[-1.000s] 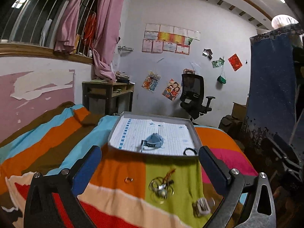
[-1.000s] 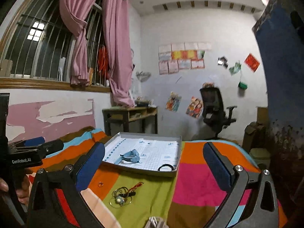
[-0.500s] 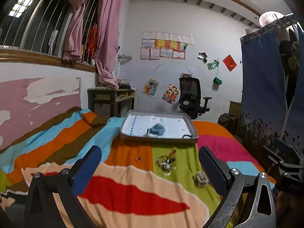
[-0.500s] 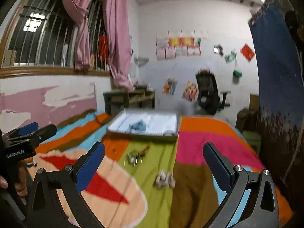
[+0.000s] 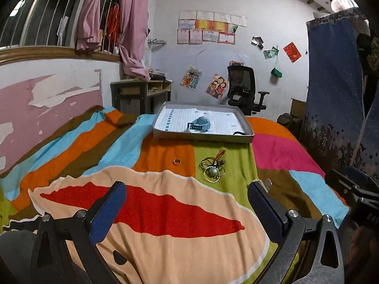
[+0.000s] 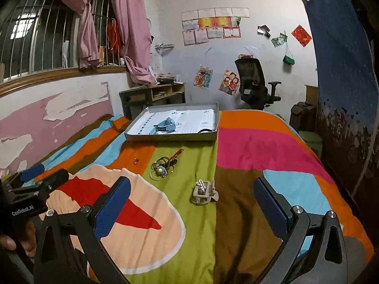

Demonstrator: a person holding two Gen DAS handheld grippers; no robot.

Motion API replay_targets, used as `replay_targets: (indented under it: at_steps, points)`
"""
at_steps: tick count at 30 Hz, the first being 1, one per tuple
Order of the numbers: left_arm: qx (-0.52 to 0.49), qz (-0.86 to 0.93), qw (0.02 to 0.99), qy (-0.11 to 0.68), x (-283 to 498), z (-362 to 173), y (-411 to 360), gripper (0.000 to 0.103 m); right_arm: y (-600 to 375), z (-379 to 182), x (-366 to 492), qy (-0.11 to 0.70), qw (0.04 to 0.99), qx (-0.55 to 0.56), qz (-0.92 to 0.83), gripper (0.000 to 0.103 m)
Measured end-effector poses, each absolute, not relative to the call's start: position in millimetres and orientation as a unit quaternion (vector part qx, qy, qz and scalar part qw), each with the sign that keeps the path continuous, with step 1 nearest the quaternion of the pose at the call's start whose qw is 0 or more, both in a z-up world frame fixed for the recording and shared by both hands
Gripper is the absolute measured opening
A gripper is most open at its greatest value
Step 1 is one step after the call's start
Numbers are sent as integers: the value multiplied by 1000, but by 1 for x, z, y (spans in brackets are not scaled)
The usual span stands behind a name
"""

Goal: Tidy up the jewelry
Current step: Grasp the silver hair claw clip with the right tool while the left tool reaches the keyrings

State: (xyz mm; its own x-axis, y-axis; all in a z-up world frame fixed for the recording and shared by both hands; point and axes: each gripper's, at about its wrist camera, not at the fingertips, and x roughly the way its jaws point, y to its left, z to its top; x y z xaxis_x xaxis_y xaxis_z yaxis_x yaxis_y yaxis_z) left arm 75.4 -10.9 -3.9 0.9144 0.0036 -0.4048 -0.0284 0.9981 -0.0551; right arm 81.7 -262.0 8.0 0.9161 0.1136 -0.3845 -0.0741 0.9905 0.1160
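Change: both grippers have drawn back from the tray since a second ago; the jewelry now lies farther ahead of the fingertips, and more of the striped blanket shows in front of each camera.
Left gripper (image 5: pixel 187 197): jaws spread wide, nothing between the blue pads, held above the peach and red patch of the blanket (image 5: pixel 165 213). It also shows at the left edge of the right wrist view (image 6: pixel 35 177).
Right gripper (image 6: pixel 191 191): jaws spread wide and empty, held over the green and brown stripes. Its dark body shows at the right edge of the left wrist view.
Tray (image 5: pixel 203 137): shallow grey box lined with printed paper, resting on the bed beyond the loose pieces.
Watch (image 5: pixel 199 125): light blue with a dark strap, lying inside the tray near the middle.
Black ring-shaped band (image 5: pixel 239 133): inside the tray, at the near right corner.
Small ring (image 5: pixel 177 161): on the orange stripe, outside the tray, well apart from both grippers.
Tangle of bangles (image 5: pixel 212 169): thin gold-coloured hoops with a pale round pendant and a reddish cord, on the green stripe just right of the small ring, outside the tray.
Hair clip (image 6: pixel 202 193): pale grey claw type, on the green stripe at the edge of the brown, the loose piece nearest the right gripper; not touched.
Hand (image 6: pixel 7 243): fingertips visible at the lower left of the right wrist view, under the left gripper's body.
Background: pink curtain (image 6: pixel 128 28), barred window, desk (image 6: pixel 154 94), black office chair (image 6: pixel 253 82) by the far wall.
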Motion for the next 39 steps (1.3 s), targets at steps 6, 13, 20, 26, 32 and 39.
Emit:
replay_targets:
  at_steps: [6,13,20,26,32,39]
  points:
    - [-20,-14,970,243,94,-4,-13,103,-267,11,105,224,971,59,63,102]
    - [-23,-31,957,288,150,0,-7,103,-285,26,164,249,965,45,69,102]
    - [-7,-36,948,317,219,-13,-15,103,-304,7,246,327,936,114,69,102]
    - [-21,-65,931,358,265,-46,-20,103,-309,-39,277,360,915,170,65,101]
    - [-82,-108,916,379,285,-78,-11,97,-302,-81,296,421,881,195,90,80]
    - [-87,-144,906,389,306,-94,-23,83,-275,-116,318,482,848,189,112,51]
